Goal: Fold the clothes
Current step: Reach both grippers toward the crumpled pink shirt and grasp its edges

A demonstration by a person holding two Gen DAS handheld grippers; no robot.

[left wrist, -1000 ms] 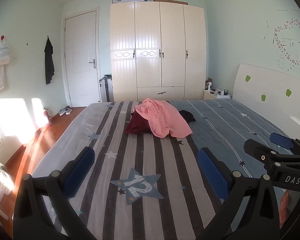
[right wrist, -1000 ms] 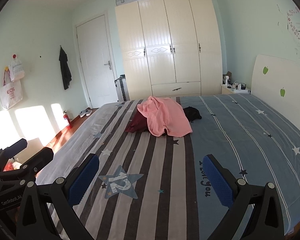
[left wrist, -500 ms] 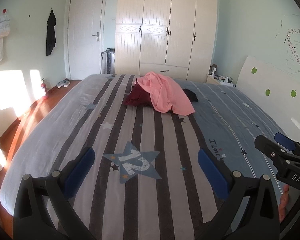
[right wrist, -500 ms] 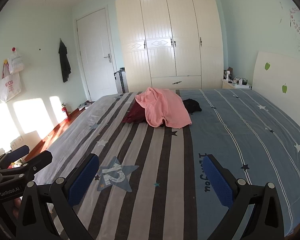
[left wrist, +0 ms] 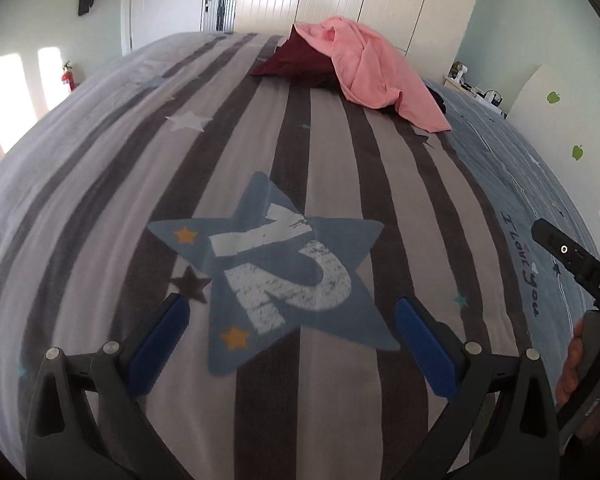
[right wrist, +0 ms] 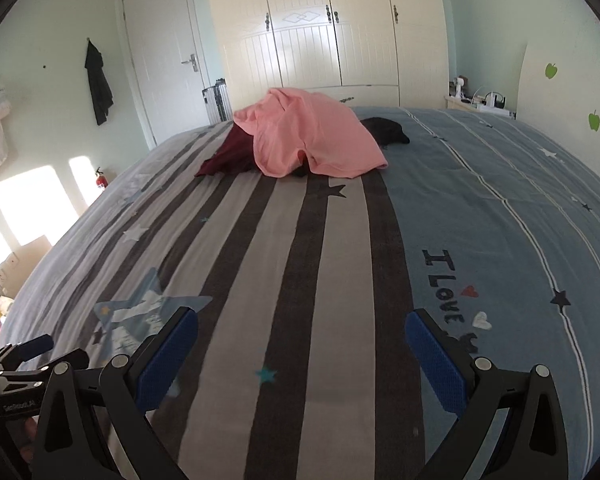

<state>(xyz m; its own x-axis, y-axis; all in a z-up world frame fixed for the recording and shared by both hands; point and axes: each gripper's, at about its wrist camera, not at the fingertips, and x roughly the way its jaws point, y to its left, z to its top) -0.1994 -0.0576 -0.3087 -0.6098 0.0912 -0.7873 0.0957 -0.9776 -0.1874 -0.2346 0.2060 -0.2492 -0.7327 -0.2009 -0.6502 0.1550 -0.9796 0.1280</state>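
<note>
Pink cloth (right wrist: 312, 136) lies heaped over a maroon garment (right wrist: 230, 156) and a black one (right wrist: 384, 128) on the bed (right wrist: 340, 260), well beyond the printed "12" star (left wrist: 276, 268). Only the right wrist view shows "I LOVE" (right wrist: 444, 284) fully. The left claw (left wrist: 292, 340) and right claw (right wrist: 300, 356) both gape wide, empty, above the bedcover; "DAS" marks the right one.

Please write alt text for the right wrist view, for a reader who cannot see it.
The open right gripper hovers over a striped bedspread, holding nothing. Farther ahead lies a pile of clothes: a pink garment on top of a dark red one and a black one.
</note>
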